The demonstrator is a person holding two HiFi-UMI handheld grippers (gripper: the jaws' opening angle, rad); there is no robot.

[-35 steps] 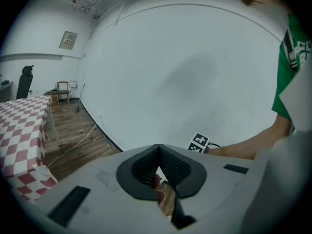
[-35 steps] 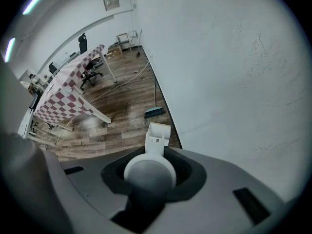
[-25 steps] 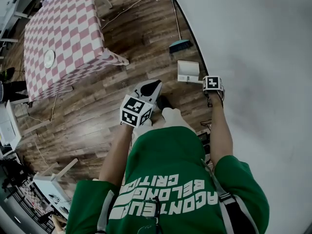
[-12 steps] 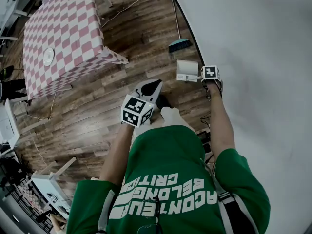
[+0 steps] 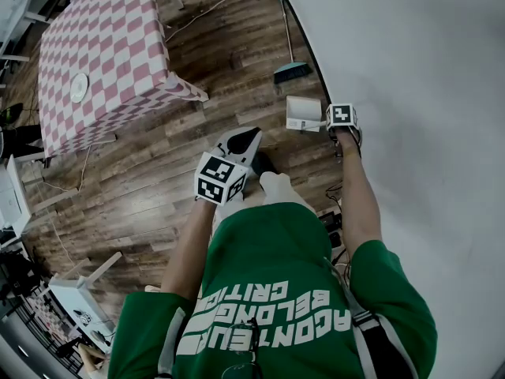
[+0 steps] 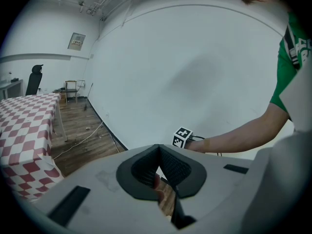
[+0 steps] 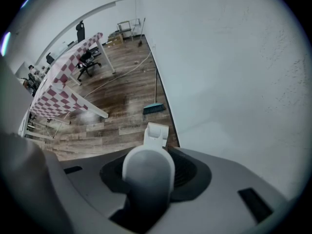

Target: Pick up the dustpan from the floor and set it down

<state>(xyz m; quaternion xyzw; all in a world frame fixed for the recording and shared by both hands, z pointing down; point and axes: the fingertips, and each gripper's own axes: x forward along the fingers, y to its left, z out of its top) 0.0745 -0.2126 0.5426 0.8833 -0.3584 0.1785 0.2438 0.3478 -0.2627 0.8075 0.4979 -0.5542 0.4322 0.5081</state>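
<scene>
The right tool [image 7: 150, 156] points down, and the dustpan [image 7: 157, 133] stands below it on the floor [image 7: 117, 111], just beside the wall [image 7: 219, 82]. Its jaws have just been spreading around the handle [image 7: 147, 174], probably to release it. The left tool [image 6: 157, 152] is pressed together and empty.

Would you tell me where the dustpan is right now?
The dustpan stands on the wood floor right of centre in the head view, beside the white wall, just below the broom.

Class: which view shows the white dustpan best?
Head view: the dustpan sits clear on the floor by the wall. Right gripper view shows its handle blocking part of the pan; left gripper view shows none.
</scene>
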